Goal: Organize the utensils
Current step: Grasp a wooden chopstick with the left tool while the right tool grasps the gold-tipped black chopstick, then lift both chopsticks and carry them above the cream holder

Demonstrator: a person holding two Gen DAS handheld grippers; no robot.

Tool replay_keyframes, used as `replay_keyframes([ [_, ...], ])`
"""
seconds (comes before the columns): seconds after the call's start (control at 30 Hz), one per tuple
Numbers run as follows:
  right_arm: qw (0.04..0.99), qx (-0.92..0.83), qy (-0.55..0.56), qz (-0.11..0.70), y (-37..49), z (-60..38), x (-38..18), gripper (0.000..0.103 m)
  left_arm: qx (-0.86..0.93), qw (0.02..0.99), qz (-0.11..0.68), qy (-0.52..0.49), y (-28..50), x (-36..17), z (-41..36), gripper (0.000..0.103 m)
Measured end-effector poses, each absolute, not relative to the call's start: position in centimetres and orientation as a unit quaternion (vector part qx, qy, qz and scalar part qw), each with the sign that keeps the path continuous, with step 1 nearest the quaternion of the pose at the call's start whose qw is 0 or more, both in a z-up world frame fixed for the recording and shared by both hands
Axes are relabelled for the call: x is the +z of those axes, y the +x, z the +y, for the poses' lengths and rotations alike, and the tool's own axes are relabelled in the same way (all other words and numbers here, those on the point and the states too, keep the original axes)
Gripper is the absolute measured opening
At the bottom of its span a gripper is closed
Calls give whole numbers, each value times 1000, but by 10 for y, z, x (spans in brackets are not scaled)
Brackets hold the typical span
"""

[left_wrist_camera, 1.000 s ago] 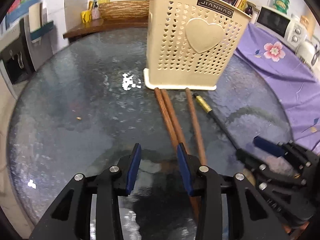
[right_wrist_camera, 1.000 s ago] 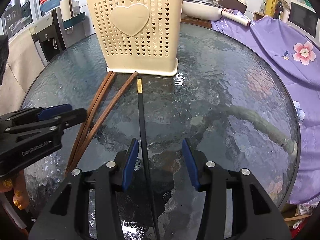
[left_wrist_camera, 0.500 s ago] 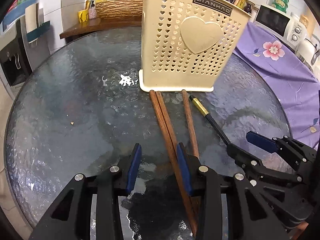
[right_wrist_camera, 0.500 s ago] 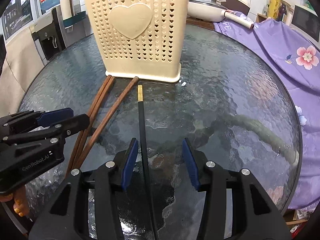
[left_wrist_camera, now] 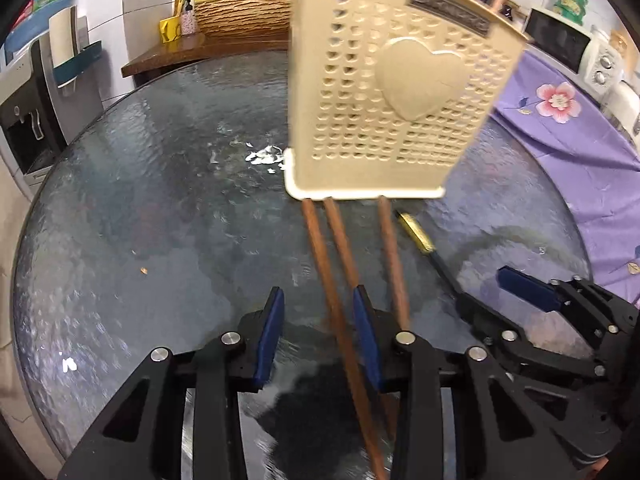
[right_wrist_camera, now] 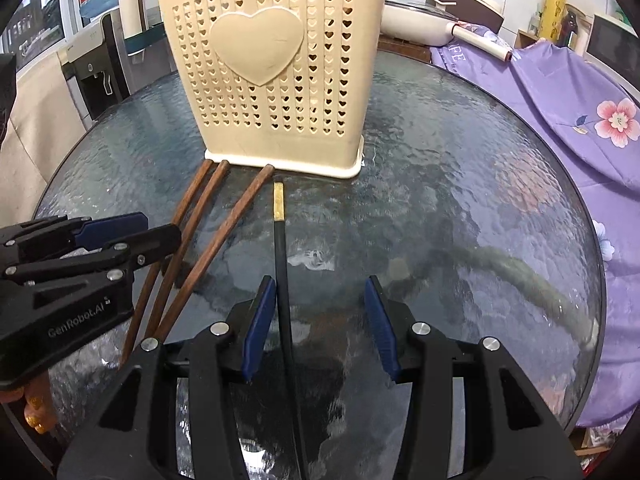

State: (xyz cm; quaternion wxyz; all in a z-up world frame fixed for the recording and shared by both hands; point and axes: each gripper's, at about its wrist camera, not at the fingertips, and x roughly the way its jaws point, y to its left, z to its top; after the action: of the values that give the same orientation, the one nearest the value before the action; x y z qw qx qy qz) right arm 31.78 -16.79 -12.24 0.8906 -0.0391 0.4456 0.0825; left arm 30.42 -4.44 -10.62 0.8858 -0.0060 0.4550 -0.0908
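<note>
A cream perforated utensil holder (left_wrist_camera: 396,104) (right_wrist_camera: 272,76) with a heart stands on the round glass table (left_wrist_camera: 160,208) (right_wrist_camera: 460,200). Three brown wooden chopsticks (left_wrist_camera: 320,240) (right_wrist_camera: 208,216) and one black chopstick with a gold band (left_wrist_camera: 416,232) (right_wrist_camera: 280,240) lie in front of it. My left gripper (left_wrist_camera: 318,328) is open, with two brown chopsticks running between its fingers. It also shows in the right wrist view (right_wrist_camera: 132,228). My right gripper (right_wrist_camera: 320,320) is open, the black chopstick running just inside its left finger. It also shows in the left wrist view (left_wrist_camera: 492,292).
A purple flowered cloth (left_wrist_camera: 580,140) (right_wrist_camera: 560,92) covers the right side. A microwave (left_wrist_camera: 560,40), a wicker basket (left_wrist_camera: 240,16) on a wooden counter and a water dispenser (left_wrist_camera: 36,92) stand behind the table. A white pan (right_wrist_camera: 424,20) sits beyond the holder.
Both grippers have moved forward toward the holder. The brown chopsticks, earlier beside the left gripper's right finger, now lie between its fingers. Both grippers stay open.
</note>
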Motion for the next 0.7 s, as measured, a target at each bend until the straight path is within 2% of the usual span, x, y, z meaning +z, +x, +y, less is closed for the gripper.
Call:
replay_keyframes([
  [0.27,887,94,-43,450,351,-148,-121,44,-85,883,461,25,331,-106,-44,29],
  [0.37,889,97,-44,445,359,-143,-122,35,-84,884,460,24,338,-106,-45,25],
  [0.43,892,97,-43,439,364,-141,-122,28,-80,885,457,24,343,-107,-44,19],
  [0.47,893,97,-43,437,365,-141,-122,22,-78,886,457,24,343,-107,-44,17],
  [0.5,894,97,-46,435,366,-141,-122,13,-76,886,457,26,343,-107,-45,12],
  [0.53,894,100,-50,435,365,-139,-123,8,-76,886,456,29,343,-107,-45,10],
  [0.7,892,119,-58,433,359,-137,-123,8,-77,889,450,30,332,-108,-48,9],
])
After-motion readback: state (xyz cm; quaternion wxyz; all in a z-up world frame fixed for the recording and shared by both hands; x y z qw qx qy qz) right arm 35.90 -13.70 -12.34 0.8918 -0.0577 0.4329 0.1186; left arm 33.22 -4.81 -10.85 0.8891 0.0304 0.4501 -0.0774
